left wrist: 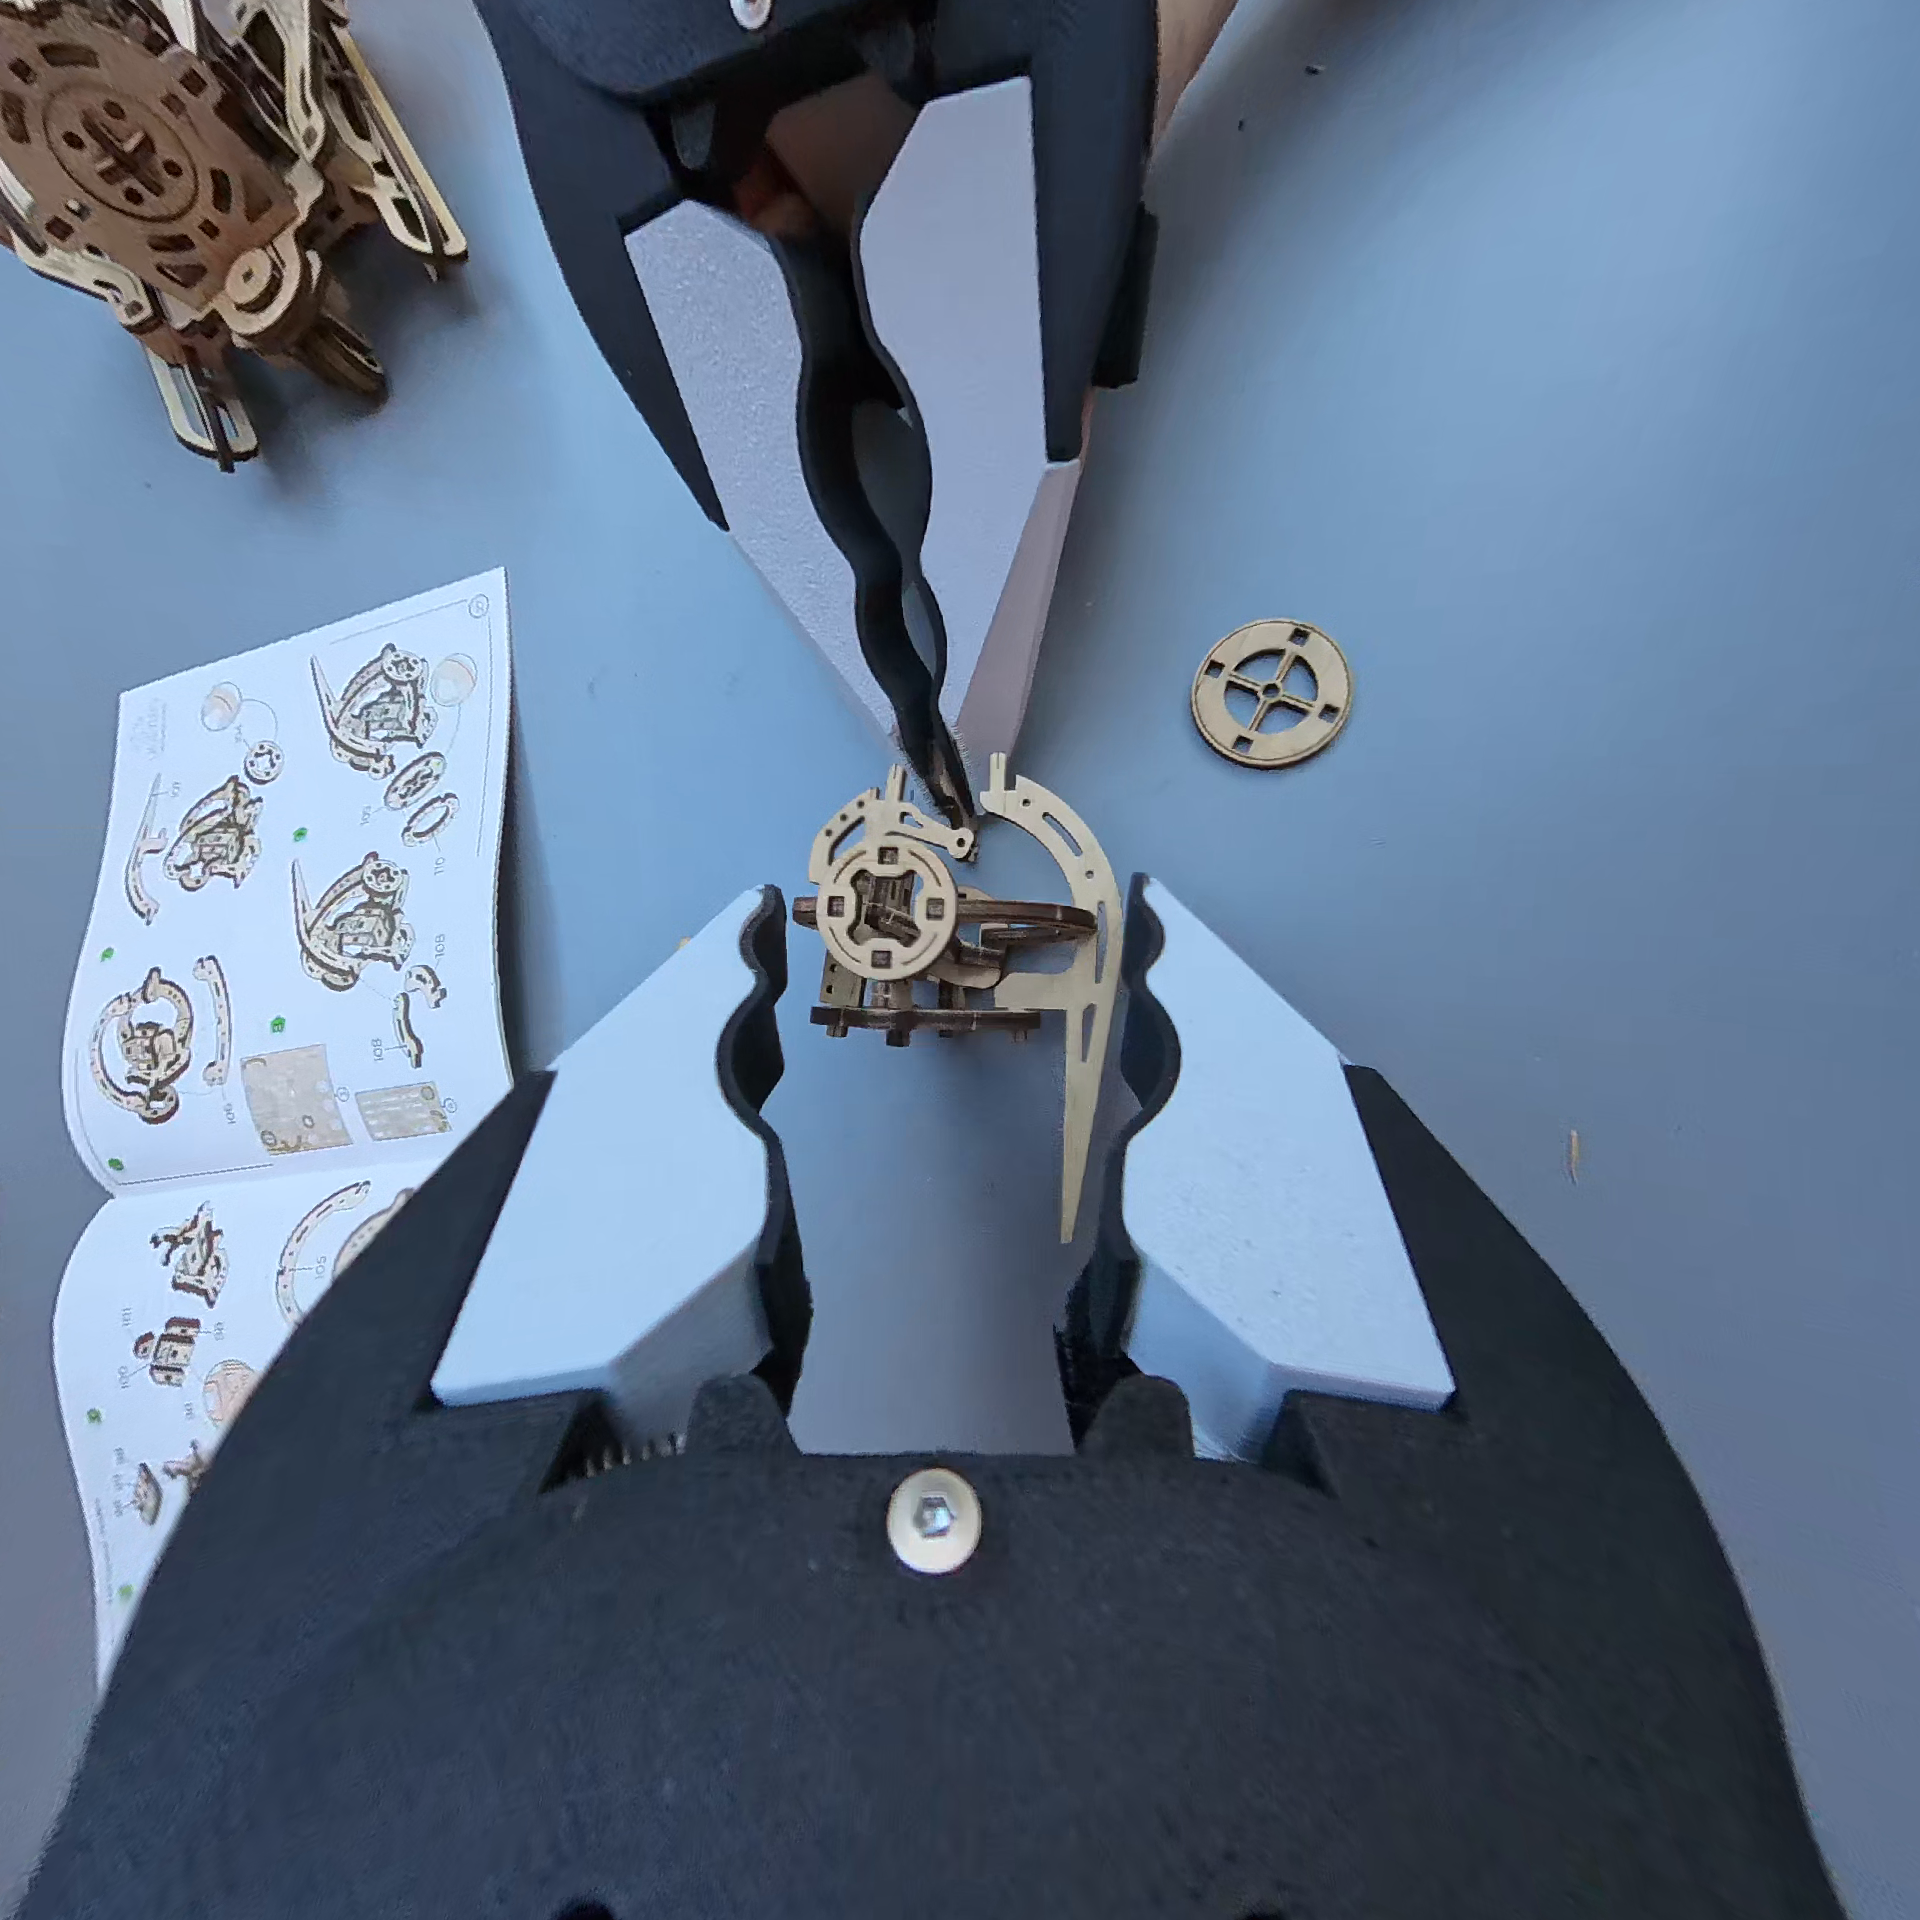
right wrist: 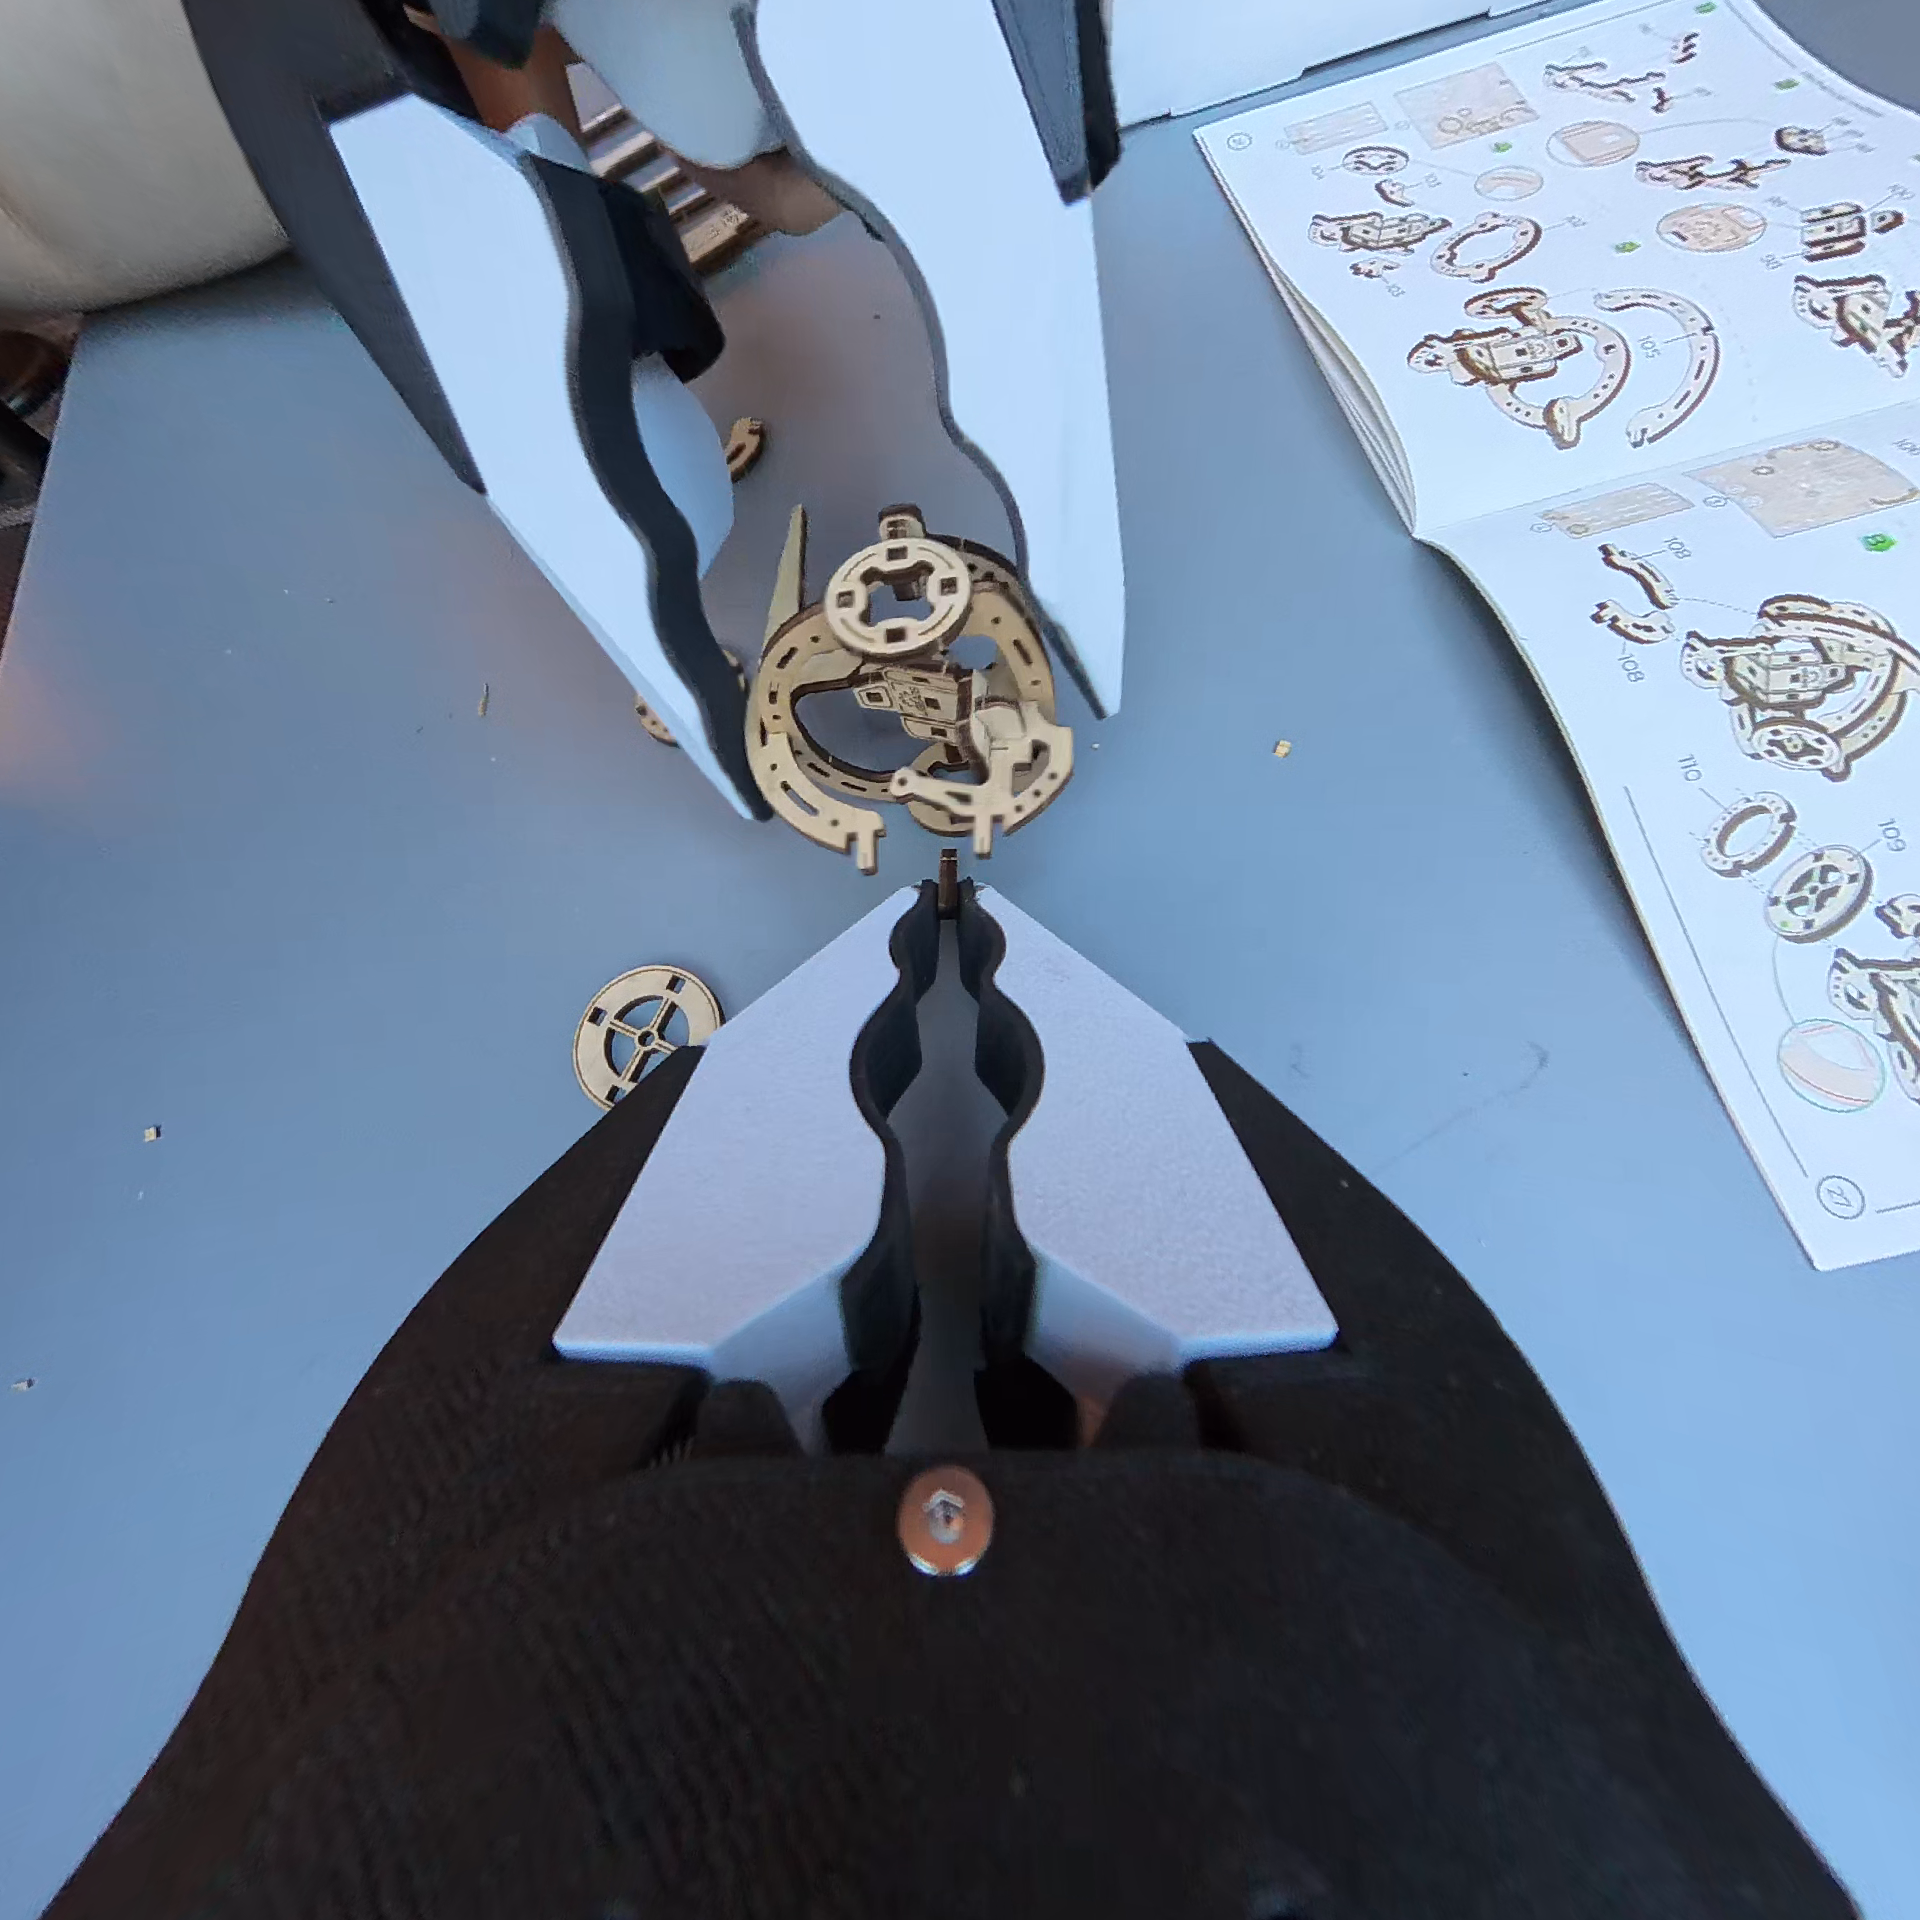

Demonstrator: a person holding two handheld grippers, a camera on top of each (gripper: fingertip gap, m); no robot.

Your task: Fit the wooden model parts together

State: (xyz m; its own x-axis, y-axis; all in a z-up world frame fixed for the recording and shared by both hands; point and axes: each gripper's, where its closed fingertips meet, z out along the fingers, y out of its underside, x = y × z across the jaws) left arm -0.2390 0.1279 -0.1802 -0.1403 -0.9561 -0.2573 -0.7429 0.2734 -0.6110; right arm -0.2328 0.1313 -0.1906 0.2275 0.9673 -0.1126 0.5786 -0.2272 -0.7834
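A small wooden sub-assembly of rings, a hub disc and a pointed fin sits between the pads of my left gripper, which touch it on both sides. It also shows in the right wrist view, just above the grey table. My right gripper is shut on a tiny wooden peg, its tip right at the open ends of the sub-assembly's ring. In the left wrist view the right gripper comes in from the far side and touches the sub-assembly's top edge.
A loose spoked wooden disc lies on the table beside the grippers and also shows in the right wrist view. An open instruction booklet lies to one side. A large built wooden model stands at the far left. Small wooden scraps lie behind. Left and right tips are no more than a few centimetres apart. The large built wooden model is about 20 cm from my left fingertips.
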